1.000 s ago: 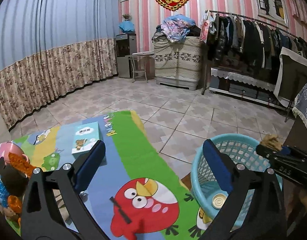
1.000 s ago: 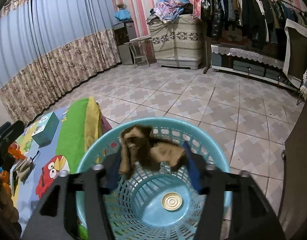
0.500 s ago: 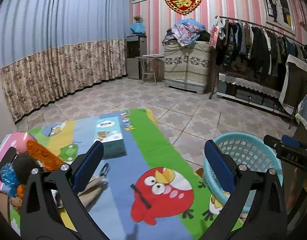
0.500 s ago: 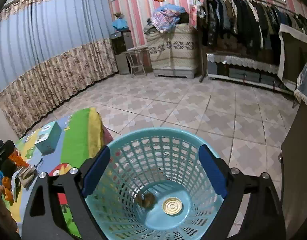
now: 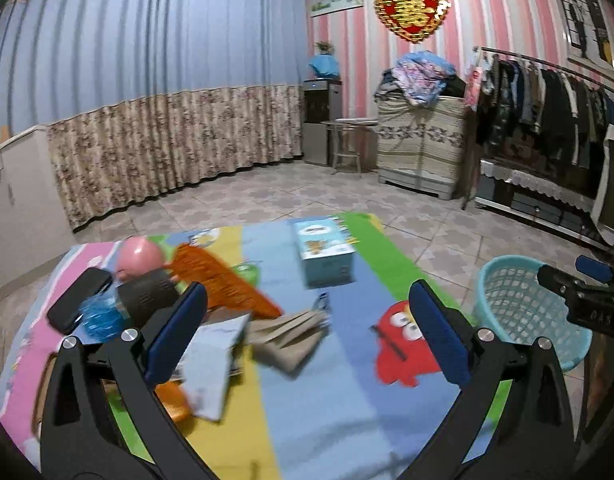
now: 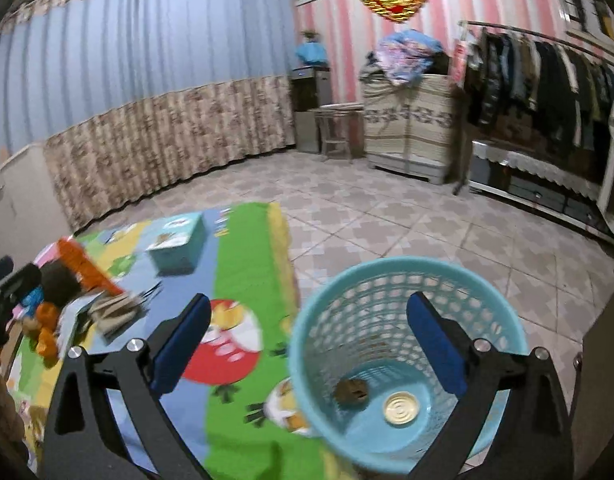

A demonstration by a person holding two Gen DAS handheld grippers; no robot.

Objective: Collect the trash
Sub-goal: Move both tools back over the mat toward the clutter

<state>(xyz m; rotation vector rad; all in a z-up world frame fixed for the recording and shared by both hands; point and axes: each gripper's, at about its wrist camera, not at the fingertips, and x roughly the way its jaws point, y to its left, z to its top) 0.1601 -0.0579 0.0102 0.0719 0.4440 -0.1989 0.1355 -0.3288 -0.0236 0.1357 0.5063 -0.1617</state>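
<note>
A light-blue mesh basket [image 6: 349,320] stands on the tiled floor beside the play mat. On its bottom lie a crumpled brown wad [image 6: 350,390] and a round lid [image 6: 401,409]. My right gripper [image 6: 307,308] hovers over the basket's left rim; its jaws are opening and hold nothing. My left gripper [image 5: 307,296] is open and empty above the mat [image 5: 347,420]. Just ahead of it lie a crumpled beige paper [image 5: 287,332] and a pale sheet [image 5: 211,360]. The left wrist view has the basket [image 5: 519,308] at the right.
On the mat sit a blue tissue box [image 5: 325,252], an orange carrot-shaped toy [image 5: 219,280], a pink ball [image 5: 141,258] and dark and blue items at the left. Behind are curtains, a covered cabinet and a clothes rack [image 5: 547,120].
The brown wad left my right gripper and dropped into the basket as the jaws spread. Both grippers swung left; the left one now faces the pile on the mat.
</note>
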